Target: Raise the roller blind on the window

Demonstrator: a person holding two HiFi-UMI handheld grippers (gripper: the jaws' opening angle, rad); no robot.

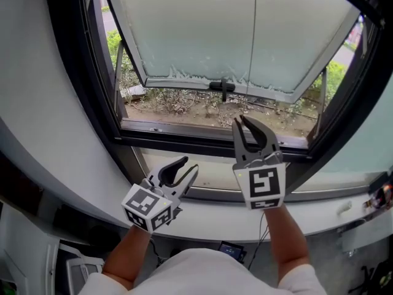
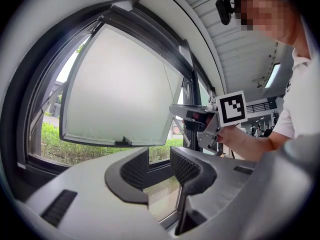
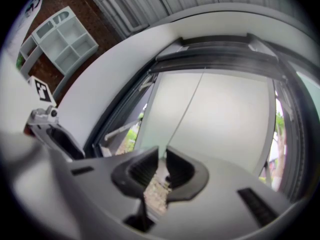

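Observation:
A thin blind cord (image 1: 255,35) hangs straight down in front of the frosted window pane (image 1: 196,29), which is tilted outward. My right gripper (image 1: 241,120) is raised to the window opening. In the right gripper view the cord (image 3: 187,109) runs down into the narrow gap between the pads, and the right gripper (image 3: 161,154) is shut on it. My left gripper (image 1: 189,165) is lower, over the sill, open with nothing between its jaws (image 2: 159,156). The roller blind's fabric cannot be told apart from the pane.
A black window handle (image 1: 222,86) sits on the sash's lower rail. The dark frame and white sill (image 1: 202,177) run below both grippers. Soil and shrubs (image 1: 184,103) lie outside. A white shelf unit (image 3: 65,36) stands behind. Cables and a small device (image 1: 232,251) lie by the person's legs.

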